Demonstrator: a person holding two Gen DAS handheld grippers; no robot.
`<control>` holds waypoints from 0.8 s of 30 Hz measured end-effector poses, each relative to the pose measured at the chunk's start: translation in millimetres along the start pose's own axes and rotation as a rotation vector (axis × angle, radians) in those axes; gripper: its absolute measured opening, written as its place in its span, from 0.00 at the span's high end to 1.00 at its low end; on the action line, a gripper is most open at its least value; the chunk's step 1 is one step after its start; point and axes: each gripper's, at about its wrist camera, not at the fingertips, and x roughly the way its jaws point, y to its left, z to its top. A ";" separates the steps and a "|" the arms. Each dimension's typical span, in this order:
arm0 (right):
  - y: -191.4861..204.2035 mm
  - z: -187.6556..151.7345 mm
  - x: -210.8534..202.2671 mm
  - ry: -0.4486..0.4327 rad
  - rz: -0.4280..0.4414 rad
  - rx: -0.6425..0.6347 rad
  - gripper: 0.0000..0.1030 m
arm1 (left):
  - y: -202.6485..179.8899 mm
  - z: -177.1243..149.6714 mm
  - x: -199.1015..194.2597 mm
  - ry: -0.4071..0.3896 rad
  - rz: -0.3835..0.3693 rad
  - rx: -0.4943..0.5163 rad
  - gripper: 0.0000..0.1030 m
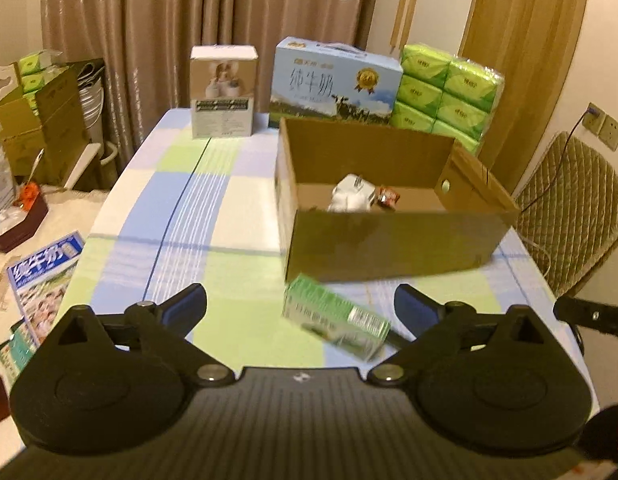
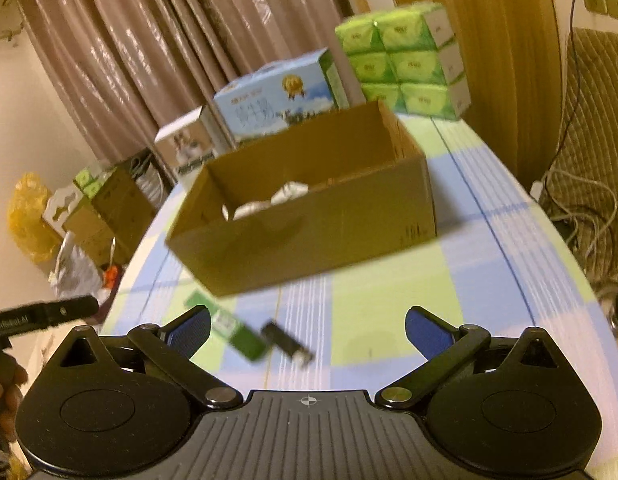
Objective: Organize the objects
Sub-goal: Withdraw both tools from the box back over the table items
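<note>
While tilted down over the table [image 1: 181,216], left gripper [image 1: 300,309] fingers wide, right gripper [image 2: 307,326] fingers wide, both empty

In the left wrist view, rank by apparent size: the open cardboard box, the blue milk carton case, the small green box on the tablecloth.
1. open cardboard box
2. blue milk carton case; it stands farther back, so its true size is unsure
3. small green box, smallest despite lying nearest the camera
</note>
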 end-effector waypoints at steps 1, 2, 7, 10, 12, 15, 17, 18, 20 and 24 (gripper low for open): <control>0.7 -6.0 -1.8 0.006 -0.002 -0.005 0.02 | 1.1 -5.4 -3.7 0.003 0.000 -0.005 0.04; 1.5 -12.3 -4.1 0.010 -0.005 -0.009 0.02 | 2.1 -10.3 -6.9 0.006 0.002 -0.012 0.04; 7.9 -33.2 -10.5 0.028 -0.023 -0.069 0.02 | 8.4 -31.9 -17.3 0.027 0.015 -0.050 0.04; 5.5 -39.2 -11.8 0.040 -0.017 -0.055 0.02 | 8.5 -39.1 -20.3 0.037 0.024 -0.048 0.04; 5.5 -41.7 -14.2 0.041 -0.015 -0.054 0.02 | 7.5 -41.7 -21.9 0.039 0.029 -0.043 0.04; 5.6 -43.0 -15.4 0.042 -0.010 -0.057 0.02 | 6.5 -44.0 -22.3 0.044 0.028 -0.046 0.04; 5.8 -42.4 -14.7 0.043 -0.010 -0.059 0.02 | 5.1 -45.1 -21.4 0.047 0.031 -0.043 0.04; 5.8 -42.6 -14.2 0.044 -0.010 -0.060 0.02 | 4.3 -45.9 -21.1 0.050 0.032 -0.043 0.04; 5.8 -41.8 -13.2 0.046 -0.008 -0.059 0.02 | 3.7 -46.9 -20.6 0.052 0.032 -0.043 0.04; 5.1 -44.1 -8.3 0.055 -0.014 -0.068 0.02 | 0.5 -48.7 -17.3 0.061 0.032 -0.036 0.04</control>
